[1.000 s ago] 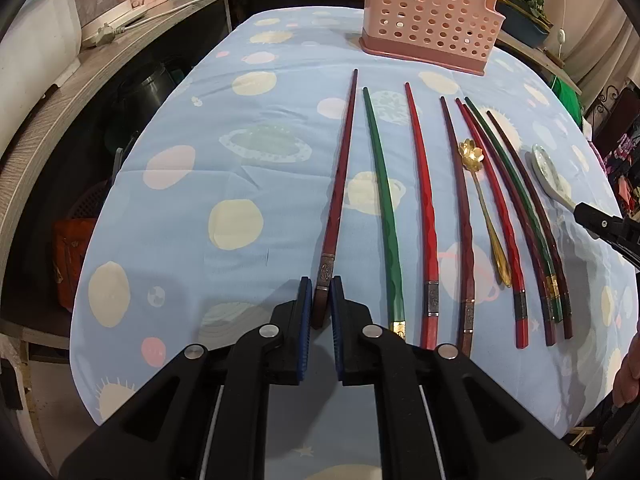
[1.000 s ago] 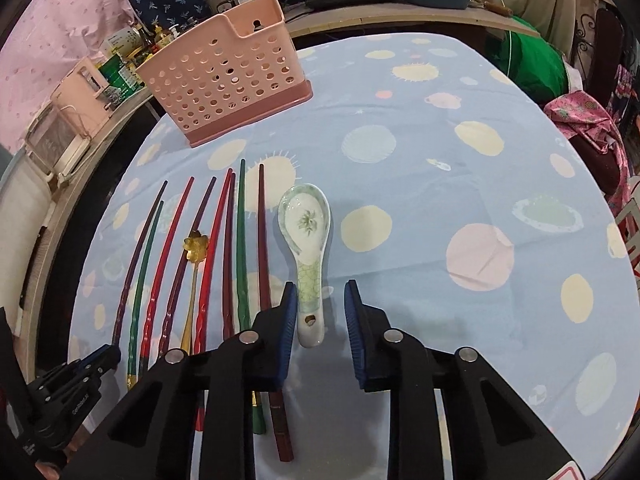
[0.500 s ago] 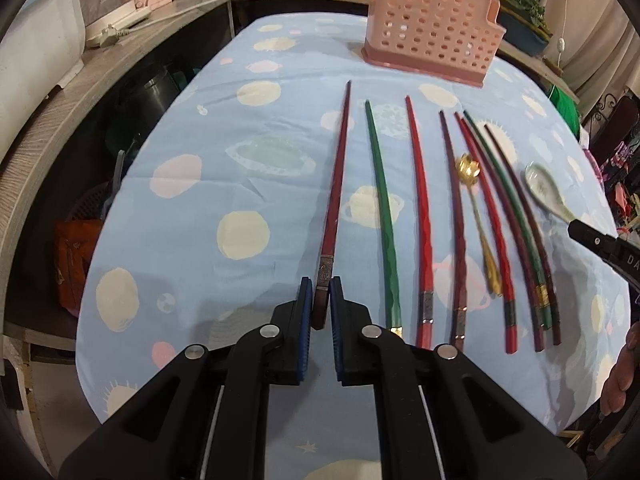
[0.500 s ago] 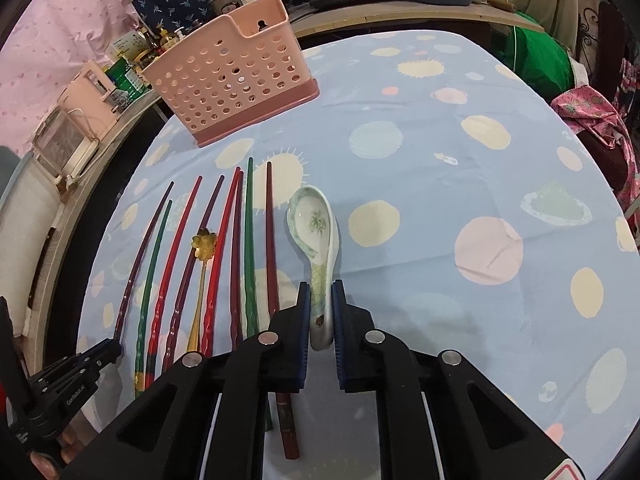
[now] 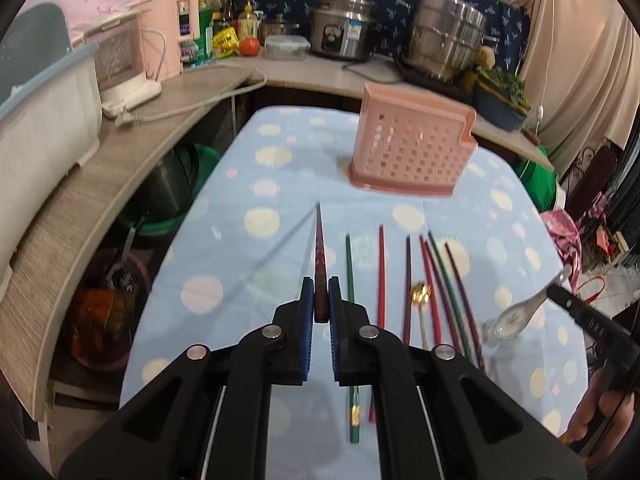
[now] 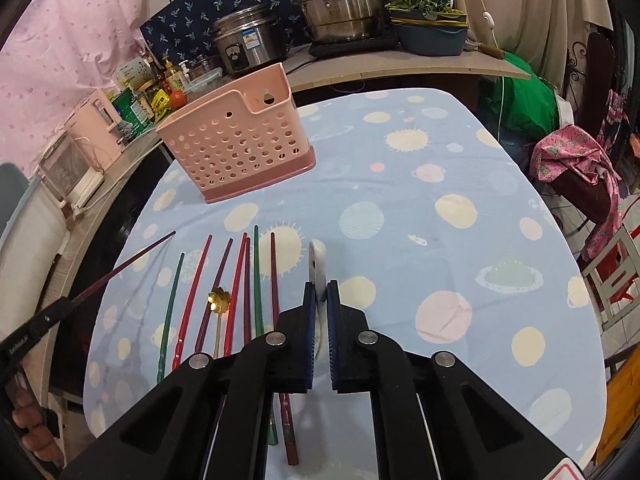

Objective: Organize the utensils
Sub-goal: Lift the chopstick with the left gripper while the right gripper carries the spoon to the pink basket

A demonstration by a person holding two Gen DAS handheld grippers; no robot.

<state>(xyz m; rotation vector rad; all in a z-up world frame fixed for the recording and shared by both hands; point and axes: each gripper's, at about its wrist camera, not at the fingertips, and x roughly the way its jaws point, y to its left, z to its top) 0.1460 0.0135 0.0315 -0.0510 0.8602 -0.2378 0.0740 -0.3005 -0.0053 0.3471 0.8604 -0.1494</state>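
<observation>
So far, we have both pickups made and nothing yet delivered. Our left tool (image 5: 321, 300) is clamped on the end of a dark red chopstick (image 5: 320, 252), which points straight ahead of it, clear of the table (image 5: 280, 208). Our right tool (image 6: 320, 300) has just closed on the handle of the white ceramic spoon (image 6: 318, 260), now pinched between its pads with the bowl out in front and clear of the cloth. The pink basket (image 6: 240, 148) stands well ahead of both tools, to the right of the left one and to the left of the right one; we cannot see inside it, but nothing rises above its rim. Between the two tools, the rest lies in a row on the table: a green chopstick (image 5: 350, 276) just right of the left tool, then other red, dark and green sticks and a small gold spoon (image 5: 420, 300). We judge the task barely begun: these two pieces need carrying to the basket, then everything else in the row.
</observation>
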